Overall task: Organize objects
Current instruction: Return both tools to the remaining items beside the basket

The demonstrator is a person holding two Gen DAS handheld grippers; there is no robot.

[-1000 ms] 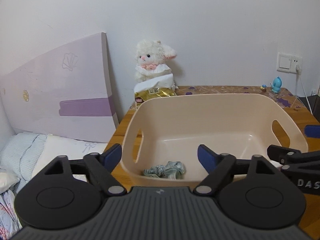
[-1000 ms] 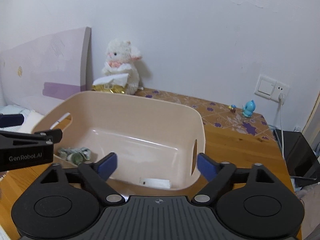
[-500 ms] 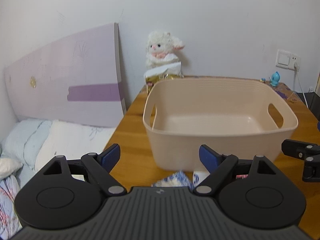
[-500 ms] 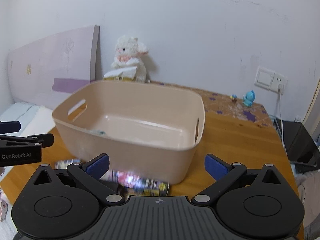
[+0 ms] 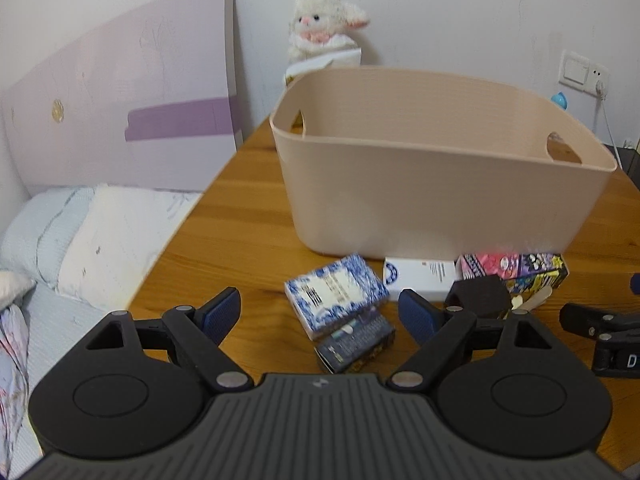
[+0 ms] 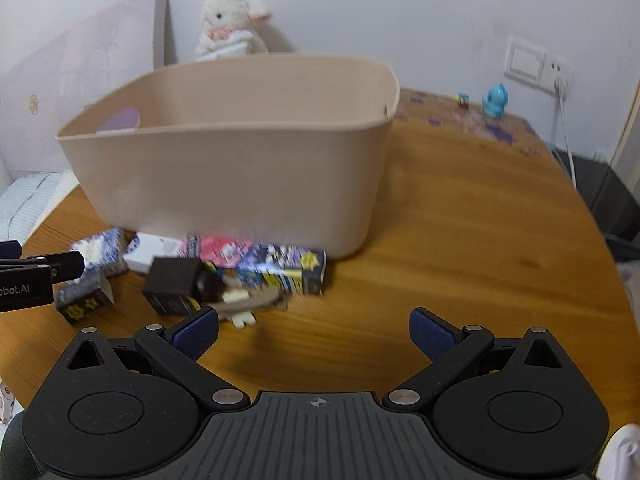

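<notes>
A beige plastic bin [image 5: 440,184] stands on the wooden table [image 5: 240,232]; it also shows in the right wrist view [image 6: 232,168]. Small boxes lie in front of it: a blue-white patterned box [image 5: 334,294], a dark box [image 5: 356,342], a white box [image 5: 420,278], a black box [image 5: 478,294] and a long pink-purple printed box [image 5: 516,270], the last also in the right wrist view [image 6: 260,262]. My left gripper [image 5: 320,312] is open and empty just short of the patterned box. My right gripper [image 6: 314,330] is open and empty over bare table, right of the pile.
A white plush toy [image 5: 324,28] sits at the back by the wall with a snack bag. A lilac headboard [image 5: 120,112] and bed [image 5: 80,240] lie left of the table. A blue figurine [image 6: 495,100], wall socket [image 6: 536,62] and cable are at the back right.
Both grippers have pulled back and dropped lower. The bin's inside went out of sight and the boxes in front of it came into view. Both stayed open.
</notes>
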